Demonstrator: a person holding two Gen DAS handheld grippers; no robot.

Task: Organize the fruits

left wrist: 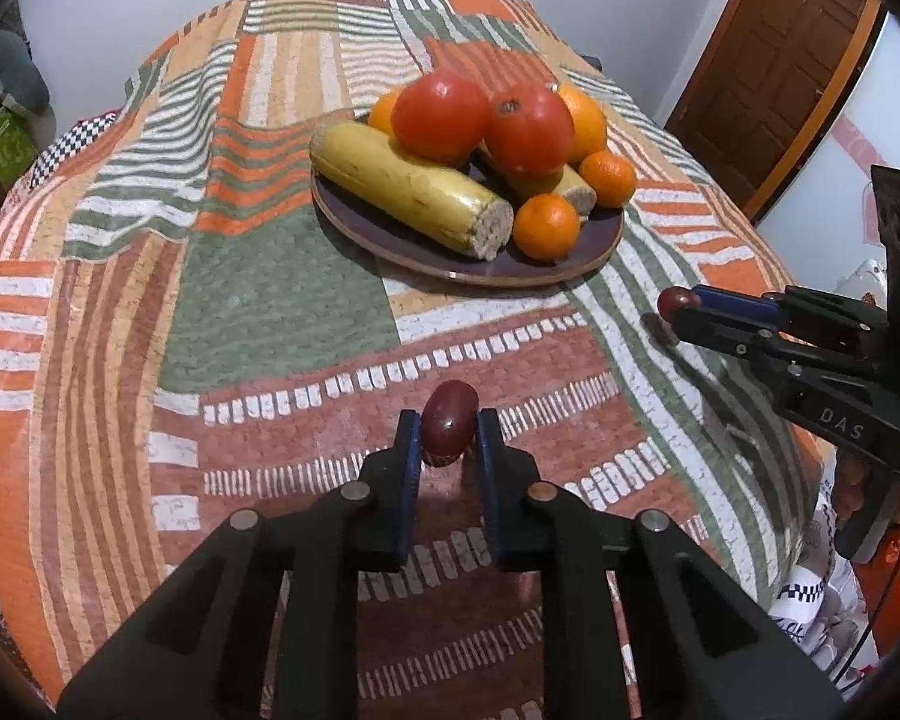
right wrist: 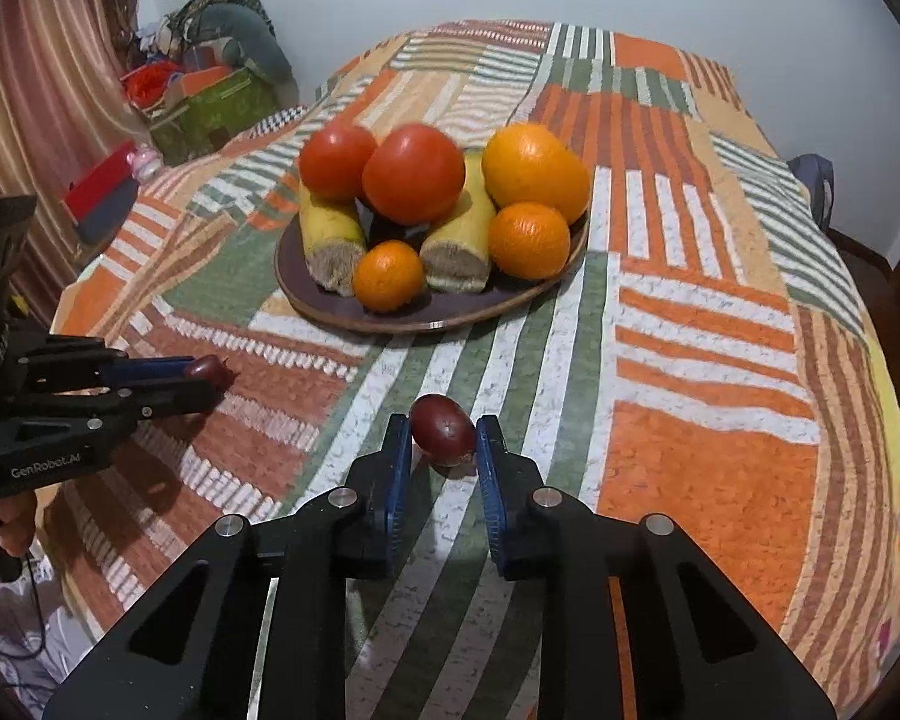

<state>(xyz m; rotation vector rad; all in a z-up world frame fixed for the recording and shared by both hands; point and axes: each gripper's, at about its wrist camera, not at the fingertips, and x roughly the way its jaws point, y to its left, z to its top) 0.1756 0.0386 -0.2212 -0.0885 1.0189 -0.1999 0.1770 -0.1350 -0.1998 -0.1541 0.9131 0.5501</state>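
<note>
A dark purple plate [left wrist: 390, 240] [right wrist: 330, 300] on the patterned tablecloth holds two red tomatoes [left wrist: 441, 117] [right wrist: 414, 174], two yellow banana pieces [left wrist: 408, 192] [right wrist: 330, 228] and several oranges [left wrist: 546, 225] [right wrist: 528, 240]. My left gripper [left wrist: 449, 432] is shut on a small dark red fruit [left wrist: 449, 429] near the table's front; it also shows in the right wrist view [right wrist: 207, 375]. My right gripper [right wrist: 444, 435] is shut on another small dark red fruit [right wrist: 443, 427], right of the left one, and shows in the left wrist view [left wrist: 678, 306].
The tablecloth [left wrist: 270, 312] [right wrist: 690, 360] covers a round table. A green box with clutter [right wrist: 210, 102] stands by a striped curtain at the far left. A brown door [left wrist: 774, 72] is at the far right.
</note>
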